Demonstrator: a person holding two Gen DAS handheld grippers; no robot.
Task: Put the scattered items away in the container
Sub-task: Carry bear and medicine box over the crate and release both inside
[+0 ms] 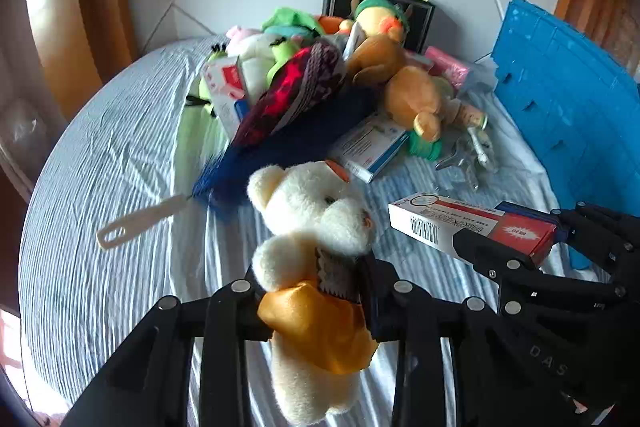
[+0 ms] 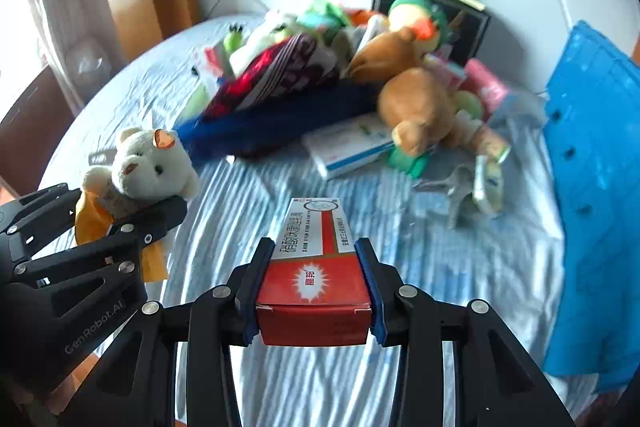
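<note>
Scattered items: white teddy bear (image 1: 316,227), clamped at the waist in left hand-held gripper (image 1: 316,291); red-and-white carton (image 2: 316,259), clamped in right hand-held gripper (image 2: 316,283). Both above striped bed sheet (image 1: 100,155). Blue crate (image 1: 568,91) at right, contents not visible.

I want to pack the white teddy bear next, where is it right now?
The white teddy bear is clamped in the left gripper, lifted over the striped sheet, left of the red and white box.
</note>
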